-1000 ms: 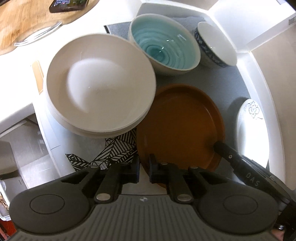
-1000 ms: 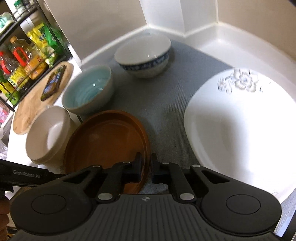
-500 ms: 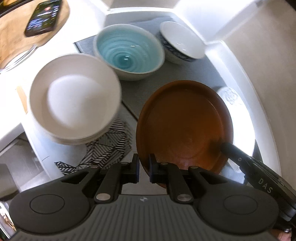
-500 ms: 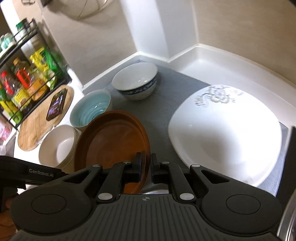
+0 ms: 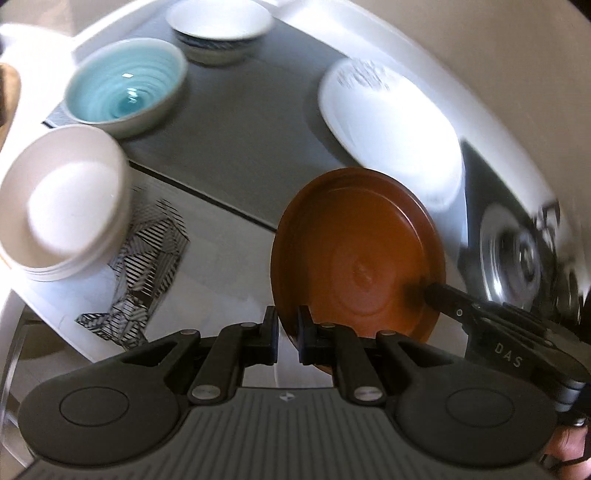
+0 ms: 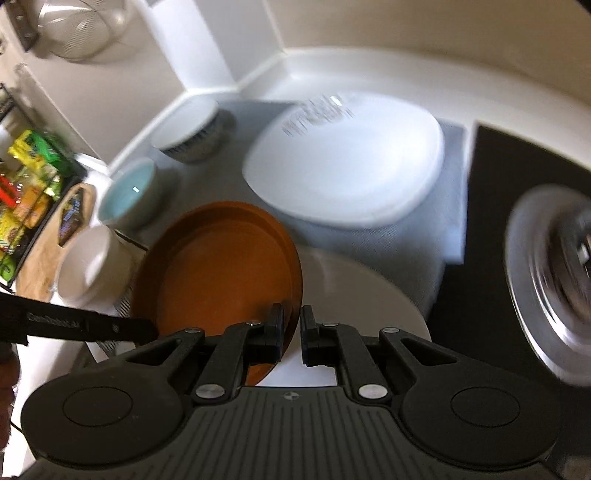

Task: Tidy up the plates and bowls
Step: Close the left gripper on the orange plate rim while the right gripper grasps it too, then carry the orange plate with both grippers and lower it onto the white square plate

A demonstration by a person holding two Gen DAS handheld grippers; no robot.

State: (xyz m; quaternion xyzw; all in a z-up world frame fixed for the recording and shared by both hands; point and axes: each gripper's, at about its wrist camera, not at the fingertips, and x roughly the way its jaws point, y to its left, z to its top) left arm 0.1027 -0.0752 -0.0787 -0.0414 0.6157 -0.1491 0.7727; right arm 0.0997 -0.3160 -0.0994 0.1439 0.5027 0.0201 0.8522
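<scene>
Both grippers pinch the brown plate (image 5: pixel 354 258) by opposite rims: the left gripper (image 5: pixel 287 328) at its near-left edge, the right gripper (image 6: pixel 291 334) at its near-right edge. Only the right wrist view shows the round white surface (image 6: pixel 369 295) beneath the jaws and the snack rack (image 6: pixel 26 184) far left.

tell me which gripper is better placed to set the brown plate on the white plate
Right. The right gripper grips the brown plate's rim on the side nearer the white plate; the left gripper holds the far rim.

2 plates (image 5: pixel 356 258) (image 5: pixel 388 129), 3 bowls (image 5: pixel 125 96) (image 5: pixel 221 26) (image 5: pixel 62 199), 2 claws (image 5: pixel 287 334) (image 6: pixel 292 334)
</scene>
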